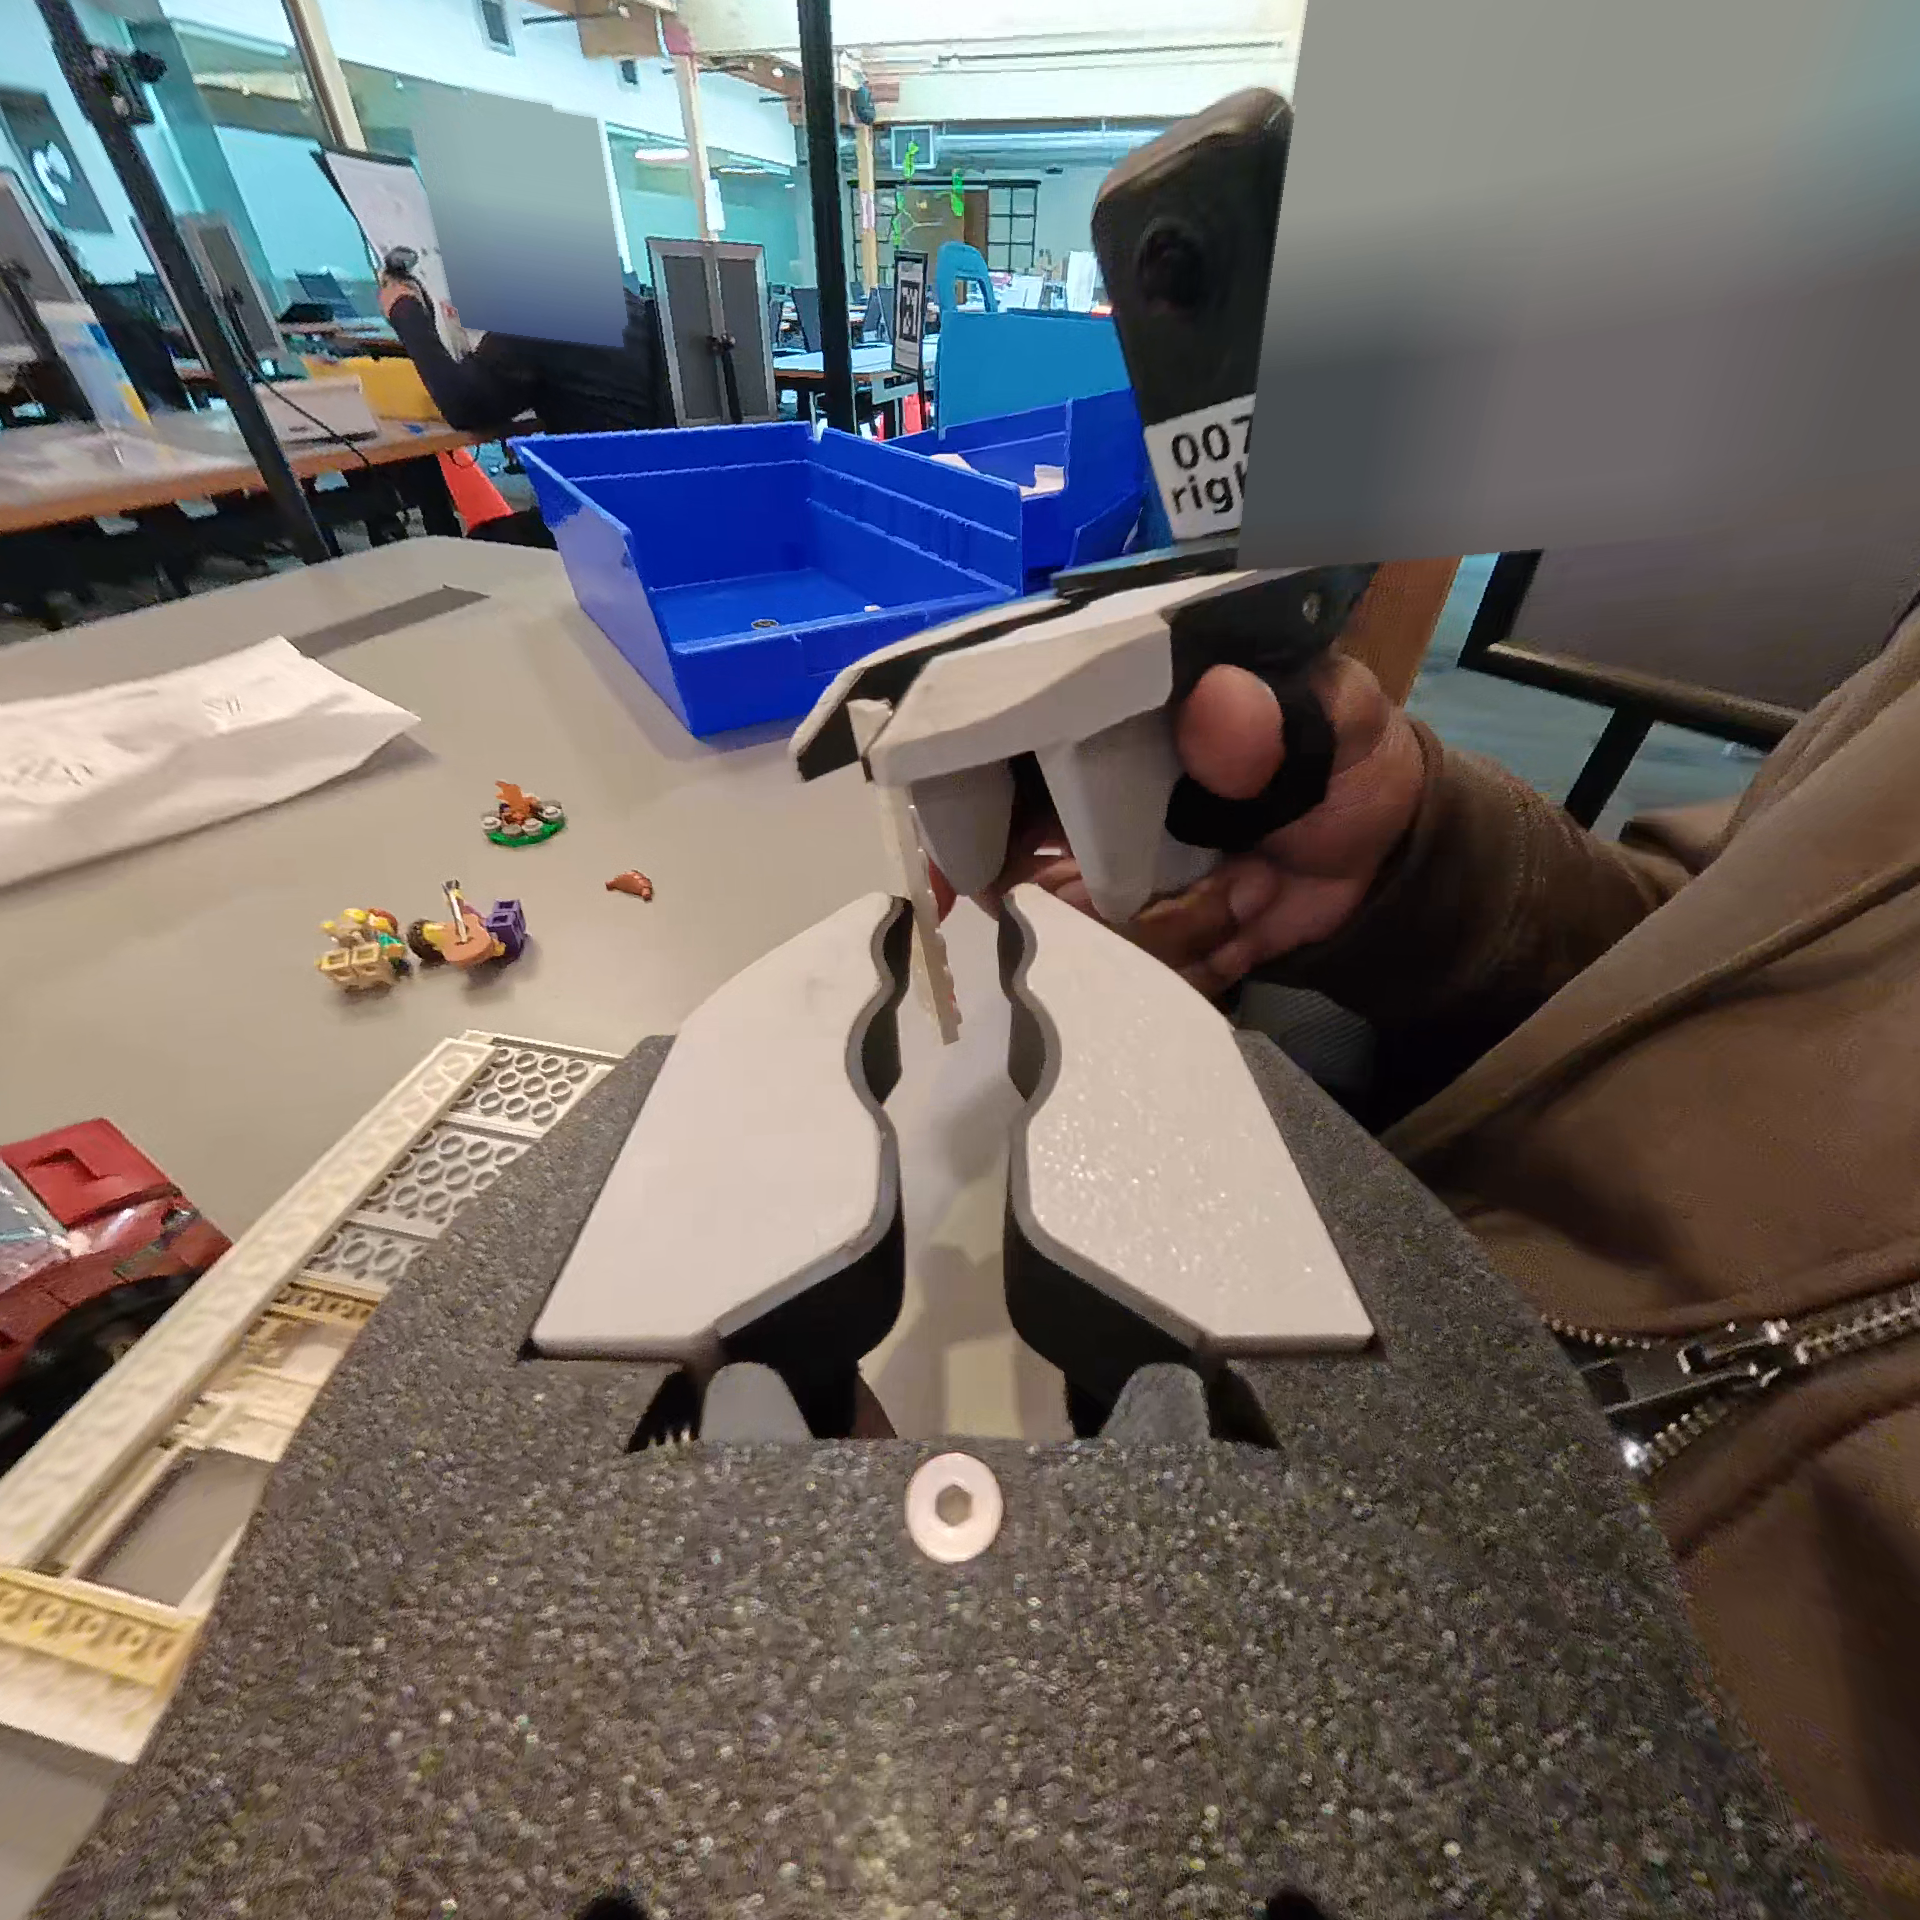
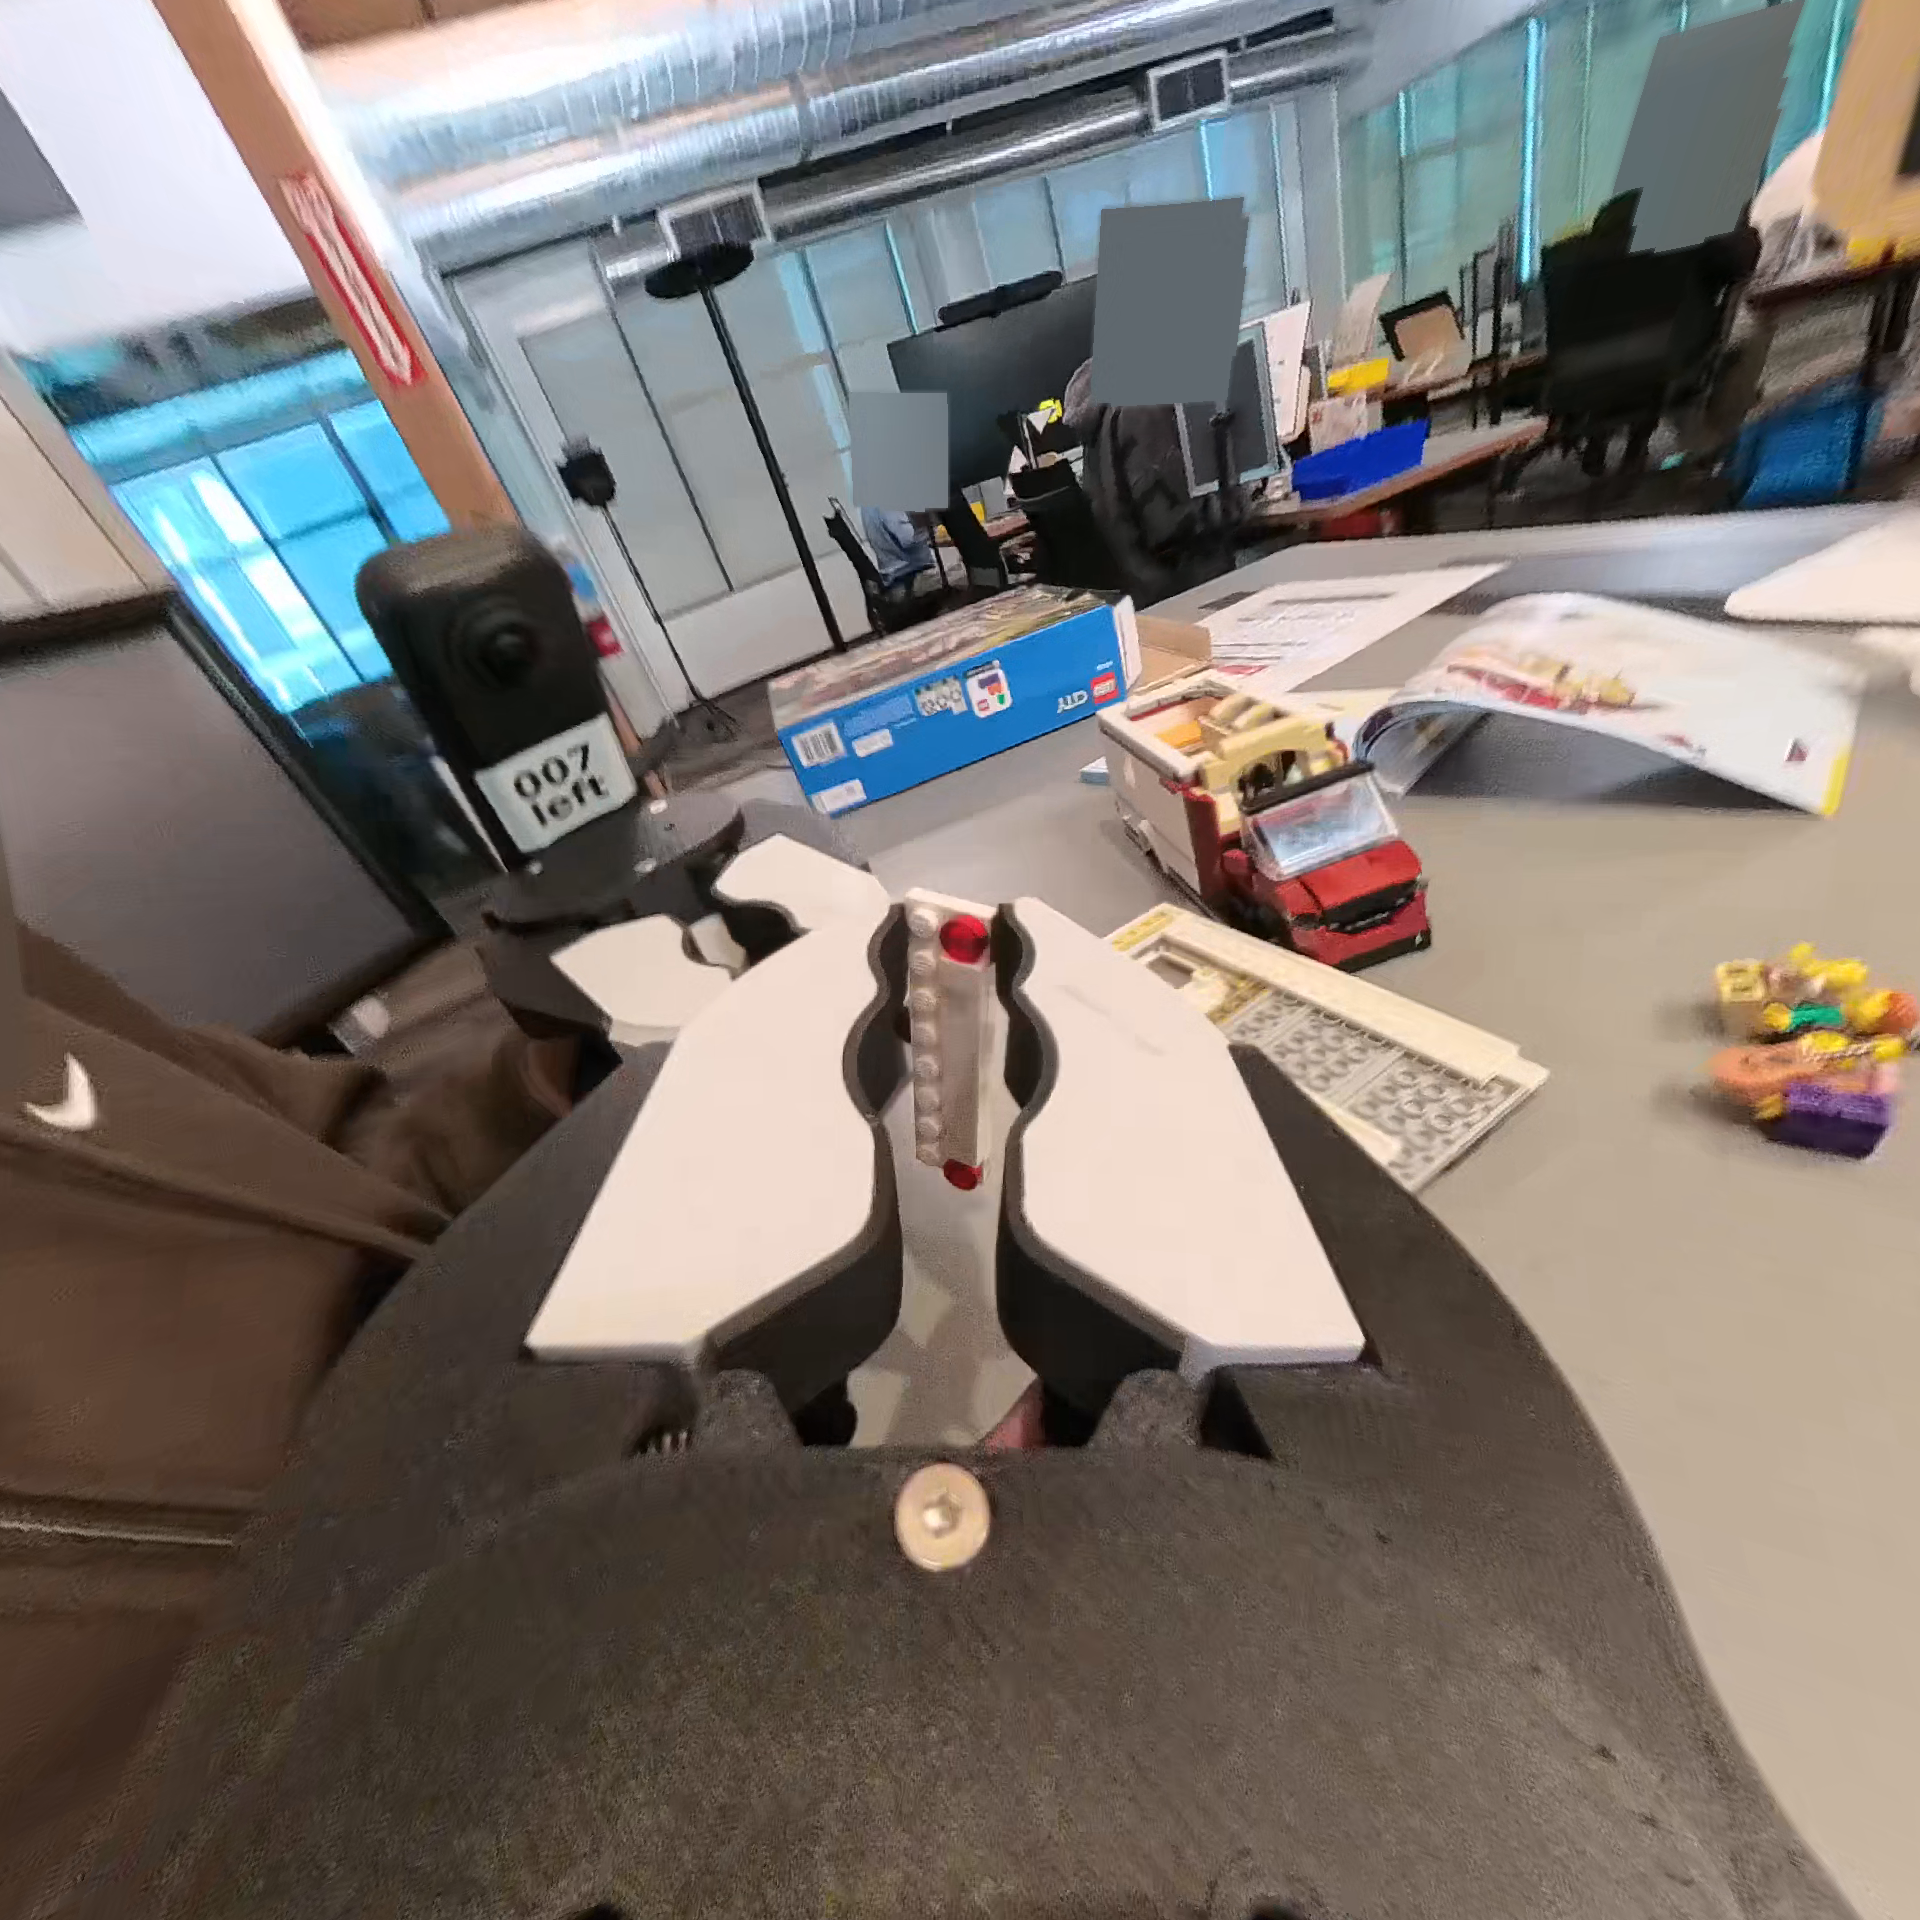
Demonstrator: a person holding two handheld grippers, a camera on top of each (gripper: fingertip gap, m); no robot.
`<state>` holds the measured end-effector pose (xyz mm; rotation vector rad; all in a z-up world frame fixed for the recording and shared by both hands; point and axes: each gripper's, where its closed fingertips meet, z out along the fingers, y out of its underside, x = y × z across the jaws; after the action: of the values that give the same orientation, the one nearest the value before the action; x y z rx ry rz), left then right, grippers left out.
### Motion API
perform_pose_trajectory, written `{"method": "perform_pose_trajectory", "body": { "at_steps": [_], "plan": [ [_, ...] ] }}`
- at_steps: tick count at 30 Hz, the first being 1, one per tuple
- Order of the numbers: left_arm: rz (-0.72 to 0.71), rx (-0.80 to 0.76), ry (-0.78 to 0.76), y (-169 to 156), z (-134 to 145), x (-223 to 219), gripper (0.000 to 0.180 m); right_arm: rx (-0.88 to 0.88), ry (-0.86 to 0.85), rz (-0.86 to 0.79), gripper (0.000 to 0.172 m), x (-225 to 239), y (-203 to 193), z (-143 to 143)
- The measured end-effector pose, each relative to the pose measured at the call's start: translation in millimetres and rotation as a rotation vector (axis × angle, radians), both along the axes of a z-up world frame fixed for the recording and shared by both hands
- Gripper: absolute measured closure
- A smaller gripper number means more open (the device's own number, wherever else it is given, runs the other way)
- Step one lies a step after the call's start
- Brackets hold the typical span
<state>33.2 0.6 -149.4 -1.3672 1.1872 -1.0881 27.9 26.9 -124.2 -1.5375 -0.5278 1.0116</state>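
My right gripper (image 2: 948,914) is shut on a long white plate (image 2: 951,1039) with a red round stud at each end, gripping it across its width. In the left wrist view the right gripper (image 1: 857,732) comes in from the upper right, and the plate (image 1: 930,935) hangs down edge-on from its fingertips. My left gripper (image 1: 951,914) is open around the plate's lower end. The plate lies close to the left finger (image 1: 821,997), with a clear gap to the right finger (image 1: 1081,997). The left gripper also shows in the right wrist view (image 2: 727,930), just behind the plate.
On the grey table (image 1: 675,831) lie minifigures (image 1: 426,935), a small campfire build (image 1: 523,816), a brown piece (image 1: 631,884) and a grey and white studded panel (image 1: 416,1143). A red and white toy truck (image 2: 1268,831), blue box (image 2: 956,696), open booklet (image 2: 1610,686) and blue bin (image 1: 790,561) stand around. Left and right tips are no more than a few centimetres apart.
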Motion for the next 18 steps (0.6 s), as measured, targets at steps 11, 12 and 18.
{"method": "perform_pose_trajectory", "body": {
  "at_steps": [11,12,18],
  "plan": [
    [-0.009,-0.244,-0.007,4.1,-4.9,3.6,0.174,-0.176,0.157,0.063,0.156,-1.8,3.0,-4.2],
    [-0.025,-0.296,-0.039,3.8,-2.0,3.3,0.175,-0.168,0.164,0.063,0.156,-1.2,3.0,-3.0],
    [-0.041,-0.559,-0.297,18.2,18.5,-7.0,0.175,-0.038,0.032,-0.018,0.145,3.7,1.3,-5.1]
  ]
}}
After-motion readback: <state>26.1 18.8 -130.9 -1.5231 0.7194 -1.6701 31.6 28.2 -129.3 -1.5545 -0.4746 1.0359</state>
